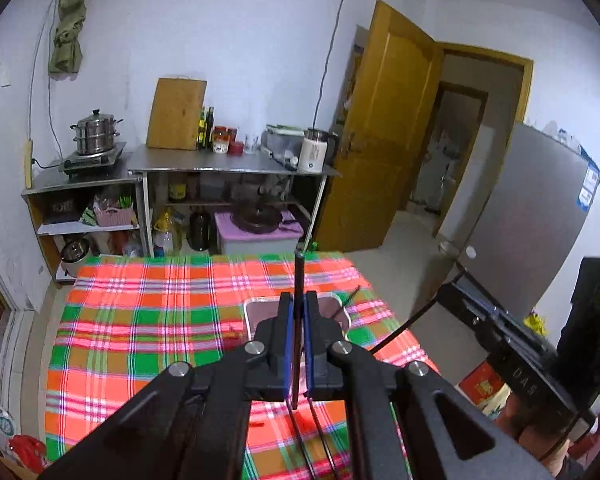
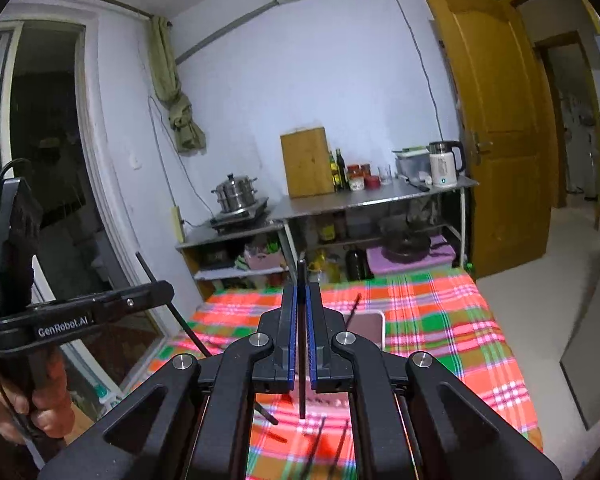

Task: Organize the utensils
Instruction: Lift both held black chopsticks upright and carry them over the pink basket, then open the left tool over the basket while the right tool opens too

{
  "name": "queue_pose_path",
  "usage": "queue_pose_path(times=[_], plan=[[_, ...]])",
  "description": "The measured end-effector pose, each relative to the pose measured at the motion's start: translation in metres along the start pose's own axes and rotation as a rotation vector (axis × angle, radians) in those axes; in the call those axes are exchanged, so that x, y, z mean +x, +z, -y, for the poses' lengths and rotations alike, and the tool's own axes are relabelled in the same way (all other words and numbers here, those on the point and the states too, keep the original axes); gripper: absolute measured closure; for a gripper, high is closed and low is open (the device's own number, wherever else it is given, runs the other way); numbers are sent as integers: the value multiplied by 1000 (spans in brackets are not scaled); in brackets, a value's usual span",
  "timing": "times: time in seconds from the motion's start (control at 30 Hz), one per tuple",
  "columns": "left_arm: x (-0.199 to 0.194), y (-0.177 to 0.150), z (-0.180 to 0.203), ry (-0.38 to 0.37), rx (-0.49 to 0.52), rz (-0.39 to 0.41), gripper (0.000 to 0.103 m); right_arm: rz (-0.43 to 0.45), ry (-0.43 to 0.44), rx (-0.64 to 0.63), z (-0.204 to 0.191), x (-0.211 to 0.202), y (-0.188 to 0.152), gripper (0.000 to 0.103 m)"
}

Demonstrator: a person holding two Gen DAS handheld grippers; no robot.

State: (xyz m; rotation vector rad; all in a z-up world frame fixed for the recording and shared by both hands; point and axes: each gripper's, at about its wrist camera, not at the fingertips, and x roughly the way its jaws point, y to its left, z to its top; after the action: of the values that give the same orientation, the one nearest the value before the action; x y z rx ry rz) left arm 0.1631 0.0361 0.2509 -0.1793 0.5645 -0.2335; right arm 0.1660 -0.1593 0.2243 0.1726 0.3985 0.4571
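Observation:
My left gripper [image 1: 299, 304] is shut on a dark chopstick [image 1: 299, 280] that stands up between its blue pads, above the plaid table. My right gripper [image 2: 301, 294] is shut on another dark chopstick [image 2: 301, 276], also upright. The right gripper [image 1: 452, 300] shows at the right of the left wrist view, its chopstick slanting out. The left gripper [image 2: 160, 288] shows at the left of the right wrist view. A metal tray [image 1: 256, 308] lies on the cloth beyond the fingers, with a chopstick [image 1: 350, 298] leaning in it. Several loose chopsticks [image 2: 342, 446] lie on the cloth below.
The table has a red, green and orange plaid cloth [image 1: 148, 320]. Beyond it stand a steel counter [image 1: 220, 164] with a cutting board, bottles and kettle, a stove with a steamer pot [image 1: 94, 136], a fridge [image 1: 532, 232] and an open wooden door [image 1: 384, 132].

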Motion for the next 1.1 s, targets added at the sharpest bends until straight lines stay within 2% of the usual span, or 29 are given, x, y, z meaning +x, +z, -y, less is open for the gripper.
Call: queue_pose_path(times=[0.23,0.4,0.5,0.73,0.97,1.1], plan=[[12,26,-9,9,-12,34,98,42,15,10,1,15,25,99],[31,28,-19,23,-13,54,98,57,9,10,5,30,29,99],[48,21,-27,11,-28,41,98,58,-4,11,9,38,23,99],[80,-4,-39,12,-52,-34,98,-16,-25,6,14,62,2,99],[89,-20,-46,20,-59,-65,97,-81,-30,23,22,74,-13,99],[83,-22,-46,23,-51,-53,86,-100,-37,21,22,76,-15,97]])
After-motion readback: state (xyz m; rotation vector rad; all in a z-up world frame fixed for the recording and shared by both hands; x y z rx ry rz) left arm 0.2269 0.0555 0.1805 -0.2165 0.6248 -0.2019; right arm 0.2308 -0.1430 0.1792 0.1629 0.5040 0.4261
